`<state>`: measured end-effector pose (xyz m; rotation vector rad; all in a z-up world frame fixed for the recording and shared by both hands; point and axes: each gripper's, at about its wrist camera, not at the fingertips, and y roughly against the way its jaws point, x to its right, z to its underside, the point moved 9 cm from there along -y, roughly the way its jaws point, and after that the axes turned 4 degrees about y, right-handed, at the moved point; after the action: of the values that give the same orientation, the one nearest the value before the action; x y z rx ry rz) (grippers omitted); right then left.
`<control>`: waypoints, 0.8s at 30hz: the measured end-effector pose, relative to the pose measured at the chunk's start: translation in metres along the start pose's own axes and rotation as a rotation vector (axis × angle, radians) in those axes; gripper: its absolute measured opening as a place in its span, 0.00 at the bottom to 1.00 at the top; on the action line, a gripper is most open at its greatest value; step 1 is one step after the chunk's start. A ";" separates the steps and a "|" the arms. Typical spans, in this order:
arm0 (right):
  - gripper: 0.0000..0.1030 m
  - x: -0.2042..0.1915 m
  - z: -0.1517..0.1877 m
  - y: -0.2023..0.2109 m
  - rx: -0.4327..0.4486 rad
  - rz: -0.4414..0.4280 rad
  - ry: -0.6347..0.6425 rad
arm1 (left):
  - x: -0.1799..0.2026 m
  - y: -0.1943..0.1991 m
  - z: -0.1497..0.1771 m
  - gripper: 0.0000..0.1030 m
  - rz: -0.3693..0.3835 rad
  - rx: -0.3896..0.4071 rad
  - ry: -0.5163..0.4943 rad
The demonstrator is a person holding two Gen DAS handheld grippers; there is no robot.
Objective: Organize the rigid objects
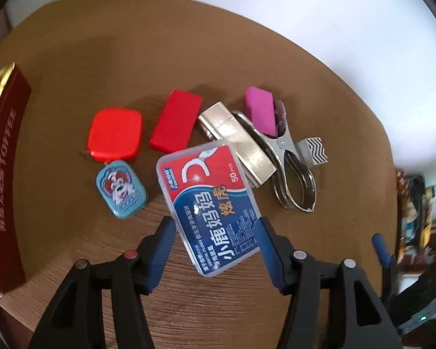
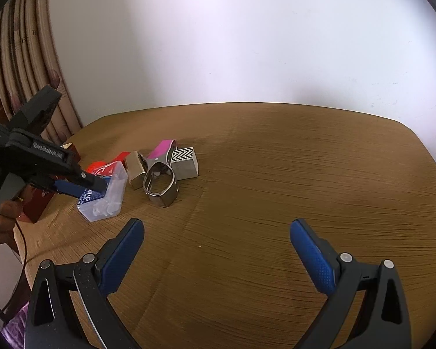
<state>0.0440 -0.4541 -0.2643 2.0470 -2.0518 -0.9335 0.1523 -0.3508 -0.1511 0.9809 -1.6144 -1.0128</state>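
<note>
Surface: round wooden table, brown grain.
Left edge: dark red toffee box.
Middle: red rounded tin, blue cartoon tin just in front of it, red block.
Front: clear floss-pick box.
Right cluster: gold lighter, metal clip, pink block, zigzag-patterned cube.

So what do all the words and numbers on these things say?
"小鹿妈妈", "炫虎" and "50 PCS" stand on the clear plastic floss pick box.
"TOFFEE" stands on the dark red toffee box; the Chinese characters beside it are too blurred.
The small print on the floss pick box is too small to read.
The blue cartoon tin has lettering, too blurred to read.
</note>
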 end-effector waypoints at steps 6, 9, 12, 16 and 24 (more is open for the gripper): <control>0.97 -0.001 0.000 0.000 0.004 -0.013 0.000 | 0.000 0.000 -0.008 0.57 -0.044 0.019 0.020; 0.97 -0.002 0.000 -0.002 0.004 -0.018 0.003 | 0.003 -0.005 -0.015 0.58 0.011 0.007 0.056; 0.97 -0.003 0.000 0.000 0.006 -0.021 0.003 | -0.002 -0.005 -0.013 0.58 0.093 -0.024 0.087; 0.97 -0.006 0.002 0.001 0.004 -0.028 0.006 | -0.011 -0.005 -0.016 0.58 0.195 -0.011 0.223; 0.98 -0.007 0.002 0.002 0.007 -0.041 0.010 | 0.000 -0.006 -0.011 0.58 0.053 -0.072 0.136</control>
<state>0.0422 -0.4467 -0.2626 2.0998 -2.0184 -0.9224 0.1635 -0.3543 -0.1552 0.9335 -1.4747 -0.9413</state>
